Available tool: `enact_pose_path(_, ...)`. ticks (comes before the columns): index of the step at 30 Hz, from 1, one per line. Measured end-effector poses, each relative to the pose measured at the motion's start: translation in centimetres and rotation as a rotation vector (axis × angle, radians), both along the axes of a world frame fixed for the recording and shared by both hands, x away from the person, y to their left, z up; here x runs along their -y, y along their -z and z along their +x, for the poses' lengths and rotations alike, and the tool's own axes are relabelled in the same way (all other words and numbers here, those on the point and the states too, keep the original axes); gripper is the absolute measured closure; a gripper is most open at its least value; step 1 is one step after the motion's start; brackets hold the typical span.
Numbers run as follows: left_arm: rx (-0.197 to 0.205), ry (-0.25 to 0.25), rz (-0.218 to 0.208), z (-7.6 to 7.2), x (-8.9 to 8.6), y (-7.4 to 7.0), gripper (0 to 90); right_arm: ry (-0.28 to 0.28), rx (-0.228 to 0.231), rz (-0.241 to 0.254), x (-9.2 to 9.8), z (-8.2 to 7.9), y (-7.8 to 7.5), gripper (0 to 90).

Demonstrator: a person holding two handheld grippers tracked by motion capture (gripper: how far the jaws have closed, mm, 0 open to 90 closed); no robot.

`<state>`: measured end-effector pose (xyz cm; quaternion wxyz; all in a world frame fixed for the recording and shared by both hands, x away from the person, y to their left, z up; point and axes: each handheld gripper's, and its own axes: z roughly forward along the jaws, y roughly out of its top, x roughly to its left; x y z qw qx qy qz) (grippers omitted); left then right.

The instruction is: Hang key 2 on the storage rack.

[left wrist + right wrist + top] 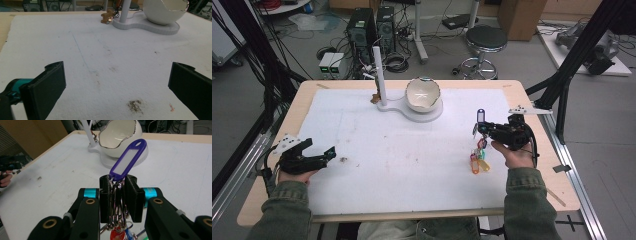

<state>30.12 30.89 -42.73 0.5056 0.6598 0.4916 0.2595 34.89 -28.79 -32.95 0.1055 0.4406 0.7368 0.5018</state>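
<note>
Metal rings sit clamped between the right claw at the bench's right side, purple tag sticking up, other tags seemingly dangling below. Left claw gapes, released.

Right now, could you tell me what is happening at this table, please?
A person works with two handheld grippers. The right gripper is shut on a bunch of key rings, with a purple key tag sticking up above the jaws and other coloured tags dangling below. The left gripper is open over the white mat. A white bowl stand sits at the far side.
</note>
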Motion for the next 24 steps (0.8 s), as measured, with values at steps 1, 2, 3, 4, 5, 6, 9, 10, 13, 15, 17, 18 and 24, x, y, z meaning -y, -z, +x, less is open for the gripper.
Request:
enact_pose_path(1, 0.0, -0.002, -0.002, 0.0, 0.0, 0.0, 1.7, 0.001, 0.002, -0.006, -0.2, 0.1, -0.3, 76.3)
enact_pose_path(2, 0.002, -0.002, -0.002, 0.0, 0.0, 0.0, 1.7, 0.0, 0.004, -0.007, -0.2, 0.2, -0.5, 76.2)
enact_pose_path(3, 0.001, -0.002, 0.001, 0.0, 0.0, 0.0, 1.7, -0.002, 0.005, -0.006, -0.4, 0.2, -0.8, 76.3)
enact_pose_path(4, 0.002, -0.001, 0.004, 0.0, 0.0, 0.0, 1.7, -0.001, 0.007, -0.004, -0.5, 0.3, -1.0, 76.3)
enact_pose_path(5, 0.001, -0.001, 0.005, 0.0, 0.0, 0.0, 1.7, 0.0, 0.007, -0.003, -0.7, 0.4, -1.4, 76.3)
enact_pose_path(6, 0.002, 0.0, 0.005, 0.0, 0.1, 0.0, 1.7, 0.001, 0.012, -0.003, -0.8, 0.5, -1.6, 76.4)
enact_pose_path(9, 0.004, 0.0, 0.002, 0.0, 0.1, 0.0, 1.7, 0.003, 0.02, 0.005, -1.2, 0.8, -2.2, 76.4)
enact_pose_path(10, 0.004, 0.001, 0.006, 0.0, 0.0, 0.0, 1.7, -0.001, 0.024, 0.005, -1.4, 0.9, -2.5, 76.4)
enact_pose_path(13, 0.005, 0.0, 0.002, 0.0, 0.0, 0.0, 1.7, -0.002, 0.025, 0.004, -2.0, 1.2, -3.2, 76.4)
enact_pose_path(15, 0.005, 0.001, 0.003, 0.0, 0.0, 0.0, 1.7, -0.009, 0.025, 0.013, -2.4, 1.3, -3.6, 76.4)
enact_pose_path(17, 0.006, 0.001, 0.002, 0.0, 0.0, 0.0, 1.7, -0.016, 0.027, 0.016, -2.8, 1.5, -4.0, 76.4)
enact_pose_path(18, 0.006, -0.001, 0.001, 0.0, 0.0, 0.0, 1.7, -0.022, 0.028, 0.016, -3.1, 1.6, -4.2, 76.4)
enact_pose_path(24, 0.004, -0.003, 0.003, -0.1, -0.1, 0.0, 1.7, -0.044, 0.027, 0.008, -4.8, 2.2, -5.0, 76.4)
